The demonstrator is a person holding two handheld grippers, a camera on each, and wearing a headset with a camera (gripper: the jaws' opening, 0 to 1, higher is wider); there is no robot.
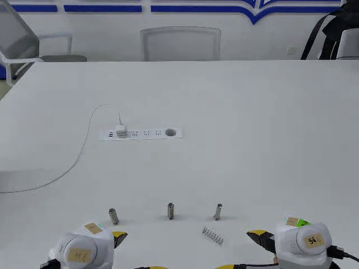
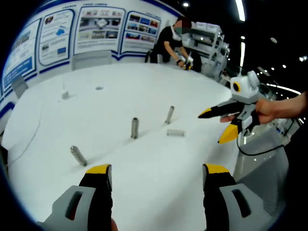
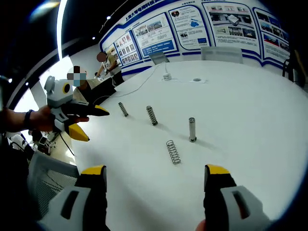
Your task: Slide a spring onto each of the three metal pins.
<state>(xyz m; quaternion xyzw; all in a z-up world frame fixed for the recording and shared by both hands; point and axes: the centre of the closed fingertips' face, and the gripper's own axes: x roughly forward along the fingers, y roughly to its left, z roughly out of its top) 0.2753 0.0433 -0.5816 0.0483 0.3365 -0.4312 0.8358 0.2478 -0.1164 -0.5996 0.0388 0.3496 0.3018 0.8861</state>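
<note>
Right tool (image 3: 155,169) gapes; loose spring (image 3: 173,151) lies flat, pointing toward it.

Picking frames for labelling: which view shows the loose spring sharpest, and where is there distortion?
Right gripper view: loose spring sharpest, coils distinct, though fisheye curvature. Left gripper view: same bending, it looks soft and small. Head view: undistorted, evenly lit, but it is tiny.

Left hand-held gripper (image 2: 157,169), right hand-held gripper (image 3: 155,169): jaws wide apart.
</note>
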